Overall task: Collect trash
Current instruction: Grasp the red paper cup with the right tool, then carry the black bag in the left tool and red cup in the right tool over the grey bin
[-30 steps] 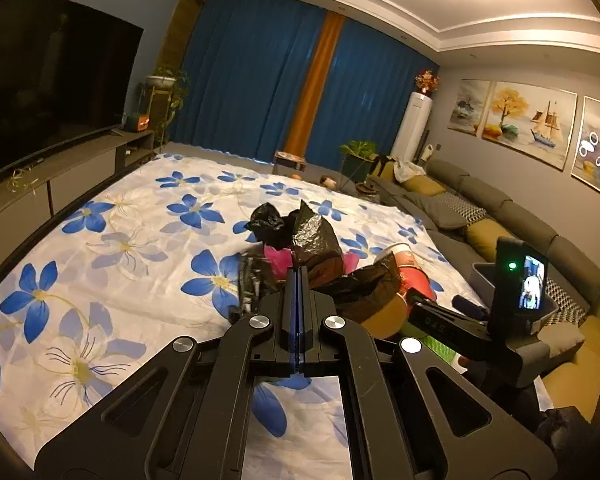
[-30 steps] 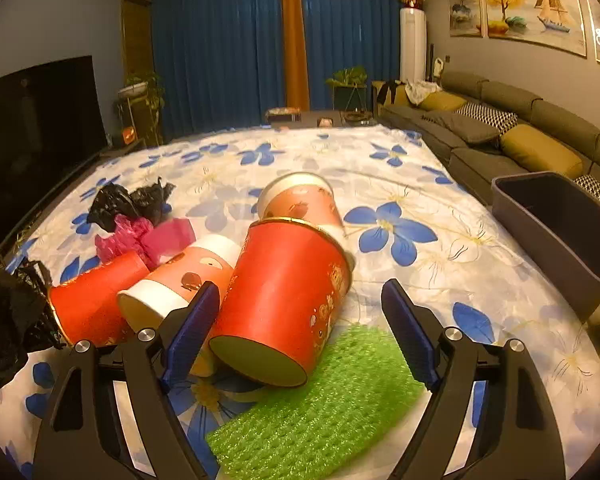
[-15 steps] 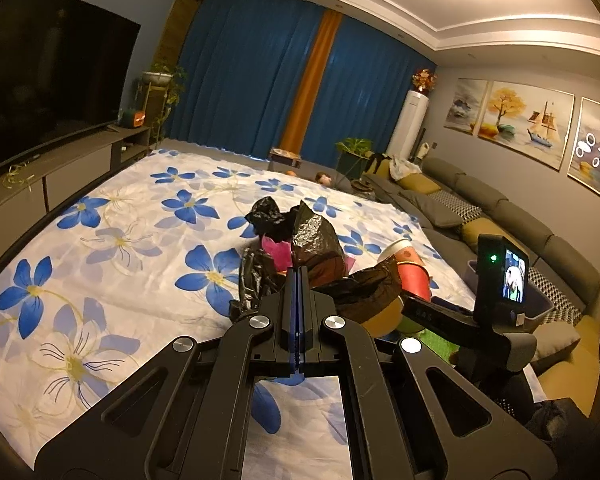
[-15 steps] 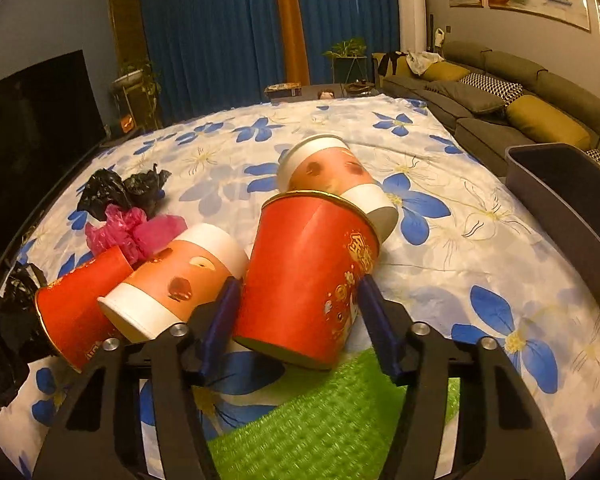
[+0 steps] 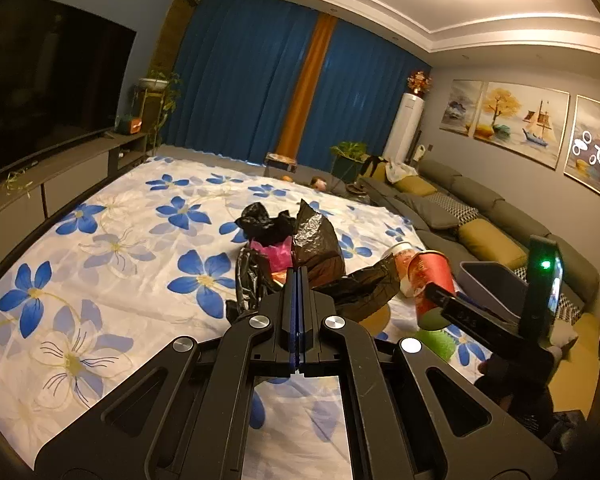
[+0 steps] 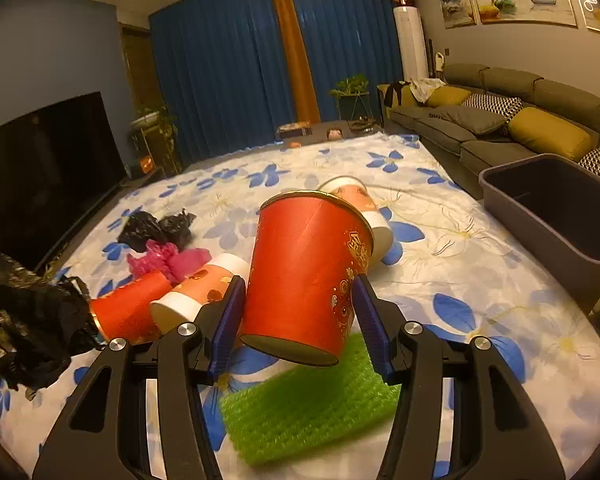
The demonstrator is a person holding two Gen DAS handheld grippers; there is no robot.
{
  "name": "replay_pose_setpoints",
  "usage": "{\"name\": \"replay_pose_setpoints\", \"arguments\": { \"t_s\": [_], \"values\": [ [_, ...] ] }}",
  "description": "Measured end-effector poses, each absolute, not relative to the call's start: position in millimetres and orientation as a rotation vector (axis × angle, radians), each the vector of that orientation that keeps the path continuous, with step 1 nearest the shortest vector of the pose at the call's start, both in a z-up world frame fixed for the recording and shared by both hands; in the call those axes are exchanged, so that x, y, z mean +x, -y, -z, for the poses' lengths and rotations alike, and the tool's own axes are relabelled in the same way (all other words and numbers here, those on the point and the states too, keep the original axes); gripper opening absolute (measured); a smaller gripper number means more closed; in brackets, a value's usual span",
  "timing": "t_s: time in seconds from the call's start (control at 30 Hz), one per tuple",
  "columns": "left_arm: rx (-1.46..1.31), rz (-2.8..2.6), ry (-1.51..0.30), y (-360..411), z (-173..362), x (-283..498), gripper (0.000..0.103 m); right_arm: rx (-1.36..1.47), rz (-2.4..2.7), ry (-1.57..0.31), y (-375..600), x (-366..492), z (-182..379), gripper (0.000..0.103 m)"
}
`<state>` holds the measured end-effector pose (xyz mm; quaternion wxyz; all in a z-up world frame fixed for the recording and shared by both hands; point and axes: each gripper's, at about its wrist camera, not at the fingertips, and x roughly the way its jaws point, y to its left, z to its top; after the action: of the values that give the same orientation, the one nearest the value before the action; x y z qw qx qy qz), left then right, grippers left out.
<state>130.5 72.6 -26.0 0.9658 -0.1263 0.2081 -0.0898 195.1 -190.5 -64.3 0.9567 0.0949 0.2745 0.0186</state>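
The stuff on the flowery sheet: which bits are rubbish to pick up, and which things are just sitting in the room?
For the job:
- big red cup, gripped by the right gripper
- other paper cups
- green bubble wrap
- black bags
- pink bag
- grey bin

Just lying about:
- TV
- sofa
- paintings
- plants

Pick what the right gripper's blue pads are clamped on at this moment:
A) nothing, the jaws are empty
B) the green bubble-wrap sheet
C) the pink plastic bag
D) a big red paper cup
D: in the right wrist view the right gripper has both blue pads pressed against the sides of the red paper cup, which is raised above the green bubble-wrap sheet.
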Motion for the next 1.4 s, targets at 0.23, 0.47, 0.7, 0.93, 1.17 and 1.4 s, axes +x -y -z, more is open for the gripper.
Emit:
{"name": "replay_pose_setpoints", "arguments": {
  "t_s": [0.23, 0.47, 0.7, 0.93, 1.17, 1.4],
  "values": [
    [-0.235, 0.188, -0.411, -60.6, 19.6, 124.4, 0.0, 0.198, -0.055, -0.51, 202.2, 170.6, 52.2, 0.054],
    [-0.219, 0.204, -0.411, -45.2, 16.4, 121.1, 0.0, 0.193, -0.067, -0.475, 214.3, 148.9, 43.7, 0.054],
    [-0.191, 0.234, -0.406, -22.8, 10.7, 118.9, 0.0, 0.193, -0.07, -0.443, 231.6, 132.3, 36.7, 0.054],
    [-0.16, 0.278, -0.389, 4.1, 1.8, 117.7, 0.0, 0.197, -0.05, -0.419, 252.1, 122.2, 30.5, 0.054],
    [-0.137, 0.34, -0.373, 37.8, -7.8, 123.2, 0.0, 0.201, -0.016, -0.399, 273.7, 117.6, 25.5, 0.054],
    [-0.113, 0.418, -0.37, 77.2, -15.0, 140.3, 0.0, 0.194, 0.039, -0.381, 294.2, 117.8, 21.5, 0.054]
  ]
}}
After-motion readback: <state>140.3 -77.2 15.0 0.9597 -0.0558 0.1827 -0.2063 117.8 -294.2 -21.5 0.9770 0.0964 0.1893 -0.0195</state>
